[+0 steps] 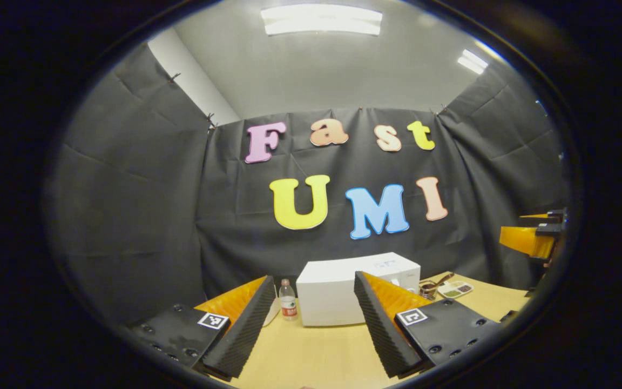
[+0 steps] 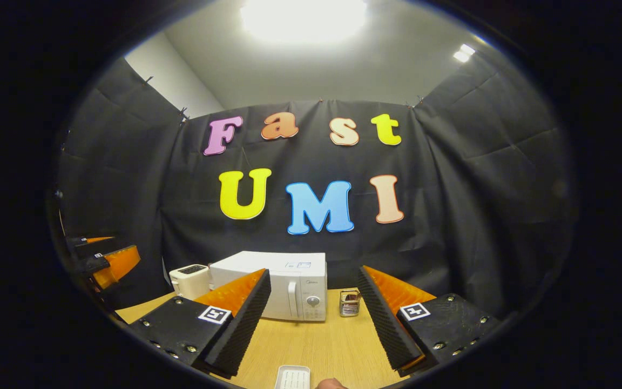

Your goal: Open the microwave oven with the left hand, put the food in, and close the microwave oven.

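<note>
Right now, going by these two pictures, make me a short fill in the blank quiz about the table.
1. The microwave door is ____.
2. Left of the microwave in the right gripper view stands a white ____.
3. The left claw is ____, holding nothing.
4. Beside the microwave in the left gripper view stands a water ____.

Missing words: closed; toaster; open; bottle

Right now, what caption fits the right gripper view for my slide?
Open right claw faces the shut white microwave on a wooden table, toaster beside it.

Wooden table (image 2: 311, 346) carries microwave (image 2: 284, 286); toaster (image 2: 191, 280); bottle (image 1: 288, 300).
</note>
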A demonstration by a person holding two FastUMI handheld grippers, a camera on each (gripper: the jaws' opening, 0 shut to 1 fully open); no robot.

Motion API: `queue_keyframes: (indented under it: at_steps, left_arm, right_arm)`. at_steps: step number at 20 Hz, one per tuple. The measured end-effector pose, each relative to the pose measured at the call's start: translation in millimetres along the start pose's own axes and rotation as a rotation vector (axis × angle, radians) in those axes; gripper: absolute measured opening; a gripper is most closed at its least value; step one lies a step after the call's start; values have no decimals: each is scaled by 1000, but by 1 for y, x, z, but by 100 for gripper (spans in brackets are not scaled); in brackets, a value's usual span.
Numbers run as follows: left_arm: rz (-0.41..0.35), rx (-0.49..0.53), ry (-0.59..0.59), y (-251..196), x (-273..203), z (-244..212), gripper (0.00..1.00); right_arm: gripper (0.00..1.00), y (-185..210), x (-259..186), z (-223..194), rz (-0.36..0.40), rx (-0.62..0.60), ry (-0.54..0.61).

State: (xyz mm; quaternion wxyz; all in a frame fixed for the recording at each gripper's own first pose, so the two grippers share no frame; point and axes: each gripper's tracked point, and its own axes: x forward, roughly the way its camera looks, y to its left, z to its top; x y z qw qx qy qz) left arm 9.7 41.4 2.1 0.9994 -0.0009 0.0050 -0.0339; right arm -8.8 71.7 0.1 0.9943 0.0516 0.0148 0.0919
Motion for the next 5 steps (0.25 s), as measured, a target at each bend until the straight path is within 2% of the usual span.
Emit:
queue_keyframes:
  at_steps: [5]
  left_arm:
    - [10, -9, -2, 6, -2, 2, 99]
  right_arm:
    - [98, 4, -2, 4, 2, -14, -14]
